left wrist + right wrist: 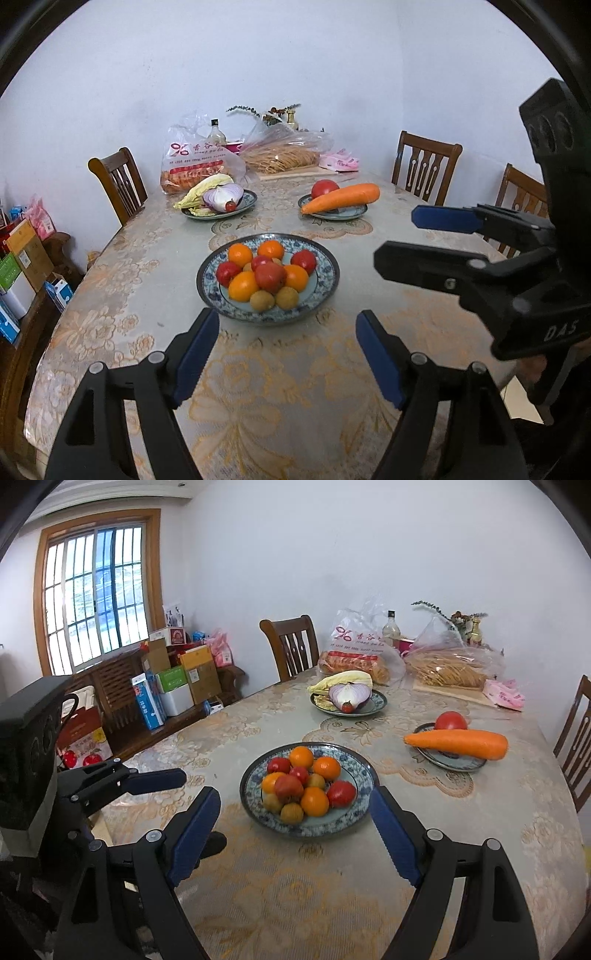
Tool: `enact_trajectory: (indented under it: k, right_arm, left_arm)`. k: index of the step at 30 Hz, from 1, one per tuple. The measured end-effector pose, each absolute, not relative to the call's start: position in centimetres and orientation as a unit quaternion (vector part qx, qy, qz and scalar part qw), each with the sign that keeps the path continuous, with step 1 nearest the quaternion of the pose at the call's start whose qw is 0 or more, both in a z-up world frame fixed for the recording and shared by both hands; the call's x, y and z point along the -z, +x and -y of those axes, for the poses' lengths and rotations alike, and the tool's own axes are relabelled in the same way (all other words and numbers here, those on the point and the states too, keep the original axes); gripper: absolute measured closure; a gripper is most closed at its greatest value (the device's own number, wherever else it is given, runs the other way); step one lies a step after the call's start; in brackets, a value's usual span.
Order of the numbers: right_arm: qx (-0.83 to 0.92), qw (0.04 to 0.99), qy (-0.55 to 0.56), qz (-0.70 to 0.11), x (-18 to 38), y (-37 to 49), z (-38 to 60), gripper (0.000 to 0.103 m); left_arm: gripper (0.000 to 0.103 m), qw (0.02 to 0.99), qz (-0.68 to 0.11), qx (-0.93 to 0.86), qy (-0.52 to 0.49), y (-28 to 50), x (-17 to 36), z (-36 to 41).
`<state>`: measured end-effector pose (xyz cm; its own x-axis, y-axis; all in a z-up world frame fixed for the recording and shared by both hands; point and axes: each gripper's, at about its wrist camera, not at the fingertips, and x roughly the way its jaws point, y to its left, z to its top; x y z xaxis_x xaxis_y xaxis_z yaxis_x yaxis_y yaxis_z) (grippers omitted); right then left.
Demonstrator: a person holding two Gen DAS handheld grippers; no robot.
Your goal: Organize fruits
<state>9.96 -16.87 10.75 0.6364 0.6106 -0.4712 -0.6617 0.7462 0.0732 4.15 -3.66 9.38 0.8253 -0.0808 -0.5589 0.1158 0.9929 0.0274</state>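
A: Where's the fruit?
B: Piled in the blue plate (325,291) mid-bench (280,387); left claw (284,325) and right claw (295,805) both gape wide, empty, just short of it.

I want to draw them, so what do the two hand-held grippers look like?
Both look alike. The left hand-held gripper and the right hand-held gripper have black plastic arms with round silver pins and two long fingers faced with ridged blue pads. The right one's black body shows white letters and a boxy top with three round holes.
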Motion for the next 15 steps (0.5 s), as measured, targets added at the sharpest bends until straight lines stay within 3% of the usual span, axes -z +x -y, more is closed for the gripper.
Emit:
enact_trajectory:
  k: [15]
  right_arm:
    - [-0.332,0.905,-0.060,-0.259,-8.0,4.0,18.9,0.018]
  left_arm:
    - [0.021,0.945,-0.323,0.027,0.034,-0.6,-6.9,3.9]
